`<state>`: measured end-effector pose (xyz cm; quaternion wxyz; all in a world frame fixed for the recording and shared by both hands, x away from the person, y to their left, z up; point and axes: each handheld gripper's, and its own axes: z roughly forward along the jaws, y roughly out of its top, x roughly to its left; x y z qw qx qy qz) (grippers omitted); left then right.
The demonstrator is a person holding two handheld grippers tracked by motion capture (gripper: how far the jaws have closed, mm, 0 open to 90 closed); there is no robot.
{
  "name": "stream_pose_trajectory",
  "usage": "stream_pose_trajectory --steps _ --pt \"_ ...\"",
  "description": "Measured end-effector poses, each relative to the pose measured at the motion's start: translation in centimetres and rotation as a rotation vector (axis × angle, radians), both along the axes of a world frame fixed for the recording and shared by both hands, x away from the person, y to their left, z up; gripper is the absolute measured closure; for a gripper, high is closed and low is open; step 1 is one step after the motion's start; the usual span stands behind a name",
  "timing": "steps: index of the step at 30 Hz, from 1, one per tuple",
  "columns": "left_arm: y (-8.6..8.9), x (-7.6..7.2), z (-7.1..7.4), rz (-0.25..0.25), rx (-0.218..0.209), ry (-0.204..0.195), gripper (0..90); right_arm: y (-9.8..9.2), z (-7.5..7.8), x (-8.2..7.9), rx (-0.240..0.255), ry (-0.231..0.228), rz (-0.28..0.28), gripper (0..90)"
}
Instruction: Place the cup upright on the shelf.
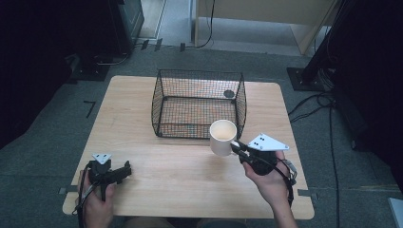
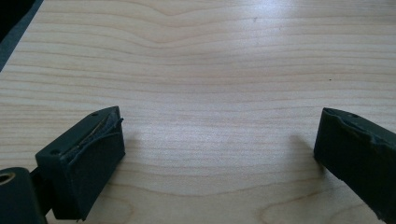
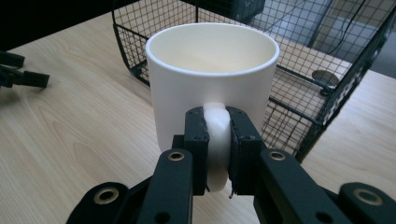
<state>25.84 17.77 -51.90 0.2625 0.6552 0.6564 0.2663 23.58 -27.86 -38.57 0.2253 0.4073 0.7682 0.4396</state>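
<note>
A white mug hangs upright above the wooden table, just in front of a black wire basket. My right gripper is shut on the mug's handle, its pads pressed on both sides of it. In the right gripper view the mug looks empty, with the basket right behind it. My left gripper rests low near the table's front left corner. Its jaws stand wide open with only bare wood between them in the left gripper view.
The basket holds a small dark round thing near its back right corner. Floor cables and dark stands lie to the right of the table. Bare wood stretches left of the basket.
</note>
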Motion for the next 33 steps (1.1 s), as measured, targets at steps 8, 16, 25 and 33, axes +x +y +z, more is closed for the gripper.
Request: stream_pose_trajectory --steps 8,16,25,33 --pt "0.0 0.0 0.0 0.0 0.0 0.001 1.8 1.2 1.3 1.3 0.008 -0.024 0.021 80.7" --pt "0.0 0.0 0.0 0.0 0.0 0.002 1.8 2.1 2.3 2.4 0.01 -0.043 0.031 80.7" --pt "0.0 0.0 0.0 0.001 -0.002 0.0 1.9 3.6 3.2 4.8 0.001 -0.055 0.04 80.7" --pt "0.0 0.0 0.0 0.001 0.0 0.0 1.9 4.6 3.4 6.9 -0.017 -0.053 0.041 80.7"
